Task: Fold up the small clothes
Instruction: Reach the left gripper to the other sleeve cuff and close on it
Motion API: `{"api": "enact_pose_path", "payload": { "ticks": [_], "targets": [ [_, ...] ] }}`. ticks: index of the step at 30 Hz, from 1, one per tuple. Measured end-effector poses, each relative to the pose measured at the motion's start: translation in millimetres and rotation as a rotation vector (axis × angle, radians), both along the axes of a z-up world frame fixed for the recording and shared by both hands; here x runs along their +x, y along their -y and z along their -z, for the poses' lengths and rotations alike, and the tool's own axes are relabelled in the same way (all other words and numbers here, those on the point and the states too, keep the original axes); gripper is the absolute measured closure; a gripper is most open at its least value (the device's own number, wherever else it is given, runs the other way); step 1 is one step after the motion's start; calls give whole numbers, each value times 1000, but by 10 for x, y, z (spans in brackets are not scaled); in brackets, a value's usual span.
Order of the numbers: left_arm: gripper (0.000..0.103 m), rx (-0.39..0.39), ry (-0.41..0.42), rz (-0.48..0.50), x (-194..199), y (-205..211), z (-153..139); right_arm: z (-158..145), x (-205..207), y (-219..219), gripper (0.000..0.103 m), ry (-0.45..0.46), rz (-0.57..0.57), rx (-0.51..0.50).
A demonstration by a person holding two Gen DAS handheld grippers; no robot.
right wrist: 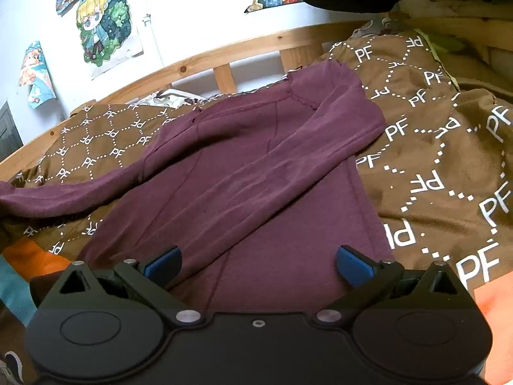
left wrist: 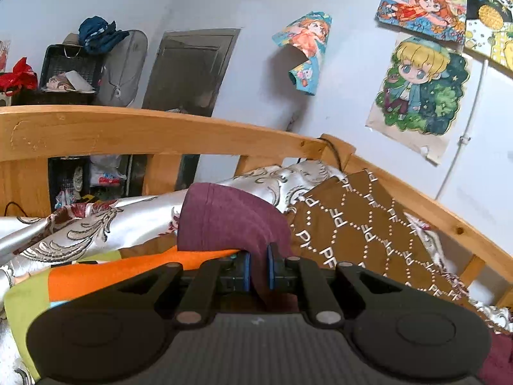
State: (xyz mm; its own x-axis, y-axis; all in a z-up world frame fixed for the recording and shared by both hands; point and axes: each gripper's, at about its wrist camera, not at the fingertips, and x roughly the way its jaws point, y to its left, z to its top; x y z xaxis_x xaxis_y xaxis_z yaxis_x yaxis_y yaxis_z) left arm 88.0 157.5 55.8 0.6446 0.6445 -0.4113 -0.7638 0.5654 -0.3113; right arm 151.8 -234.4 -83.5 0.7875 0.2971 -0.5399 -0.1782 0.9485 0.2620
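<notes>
Left wrist view: the left gripper (left wrist: 259, 268) is clamped on a fold of the maroon top (left wrist: 234, 221), its blue pads pressed close with the cloth raised between them. In the right wrist view the right gripper (right wrist: 258, 264) is held wide apart above the garment's lower part, nothing gripped. The top is spread on the brown patterned blanket (right wrist: 442, 147) on the wooden bed (left wrist: 134, 128), one sleeve folded across its body
</notes>
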Motion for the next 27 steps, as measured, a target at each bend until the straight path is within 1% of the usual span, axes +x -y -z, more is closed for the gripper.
{"api": "enact_pose_path", "payload": {
  "ticks": [5,9,11,15,18,19,21,25,27],
  "targets": [
    [92,-34,10,-40,-6,-69,-99,-57,-20,1,1,29,-8,-17],
    [92,-62,27,-41,-34,-65,-112,-103,-28,4,1,47,-9,-18],
    [92,-40,26,-8,-18,28,-123,-121,-37,6,1,55,-10,-22],
    [92,-33,23,119,55,288,-185,-125,-33,-30,1,46,-8,-50],
    [92,-27,16,146,99,392,-255,-120,-31,-57,1,36,-13,-70],
    [92,-26,19,140,96,387,-267,-124,-33,-61,1,34,-13,-75],
    [92,-36,26,99,61,308,-285,-143,-40,-67,1,38,-13,-84],
    [92,-95,60,-18,-75,-48,-330,-199,-53,-54,1,61,-9,-85],
    [92,-141,85,-52,-139,-220,-302,-212,-54,-49,1,65,-6,-84]
  ]
}}
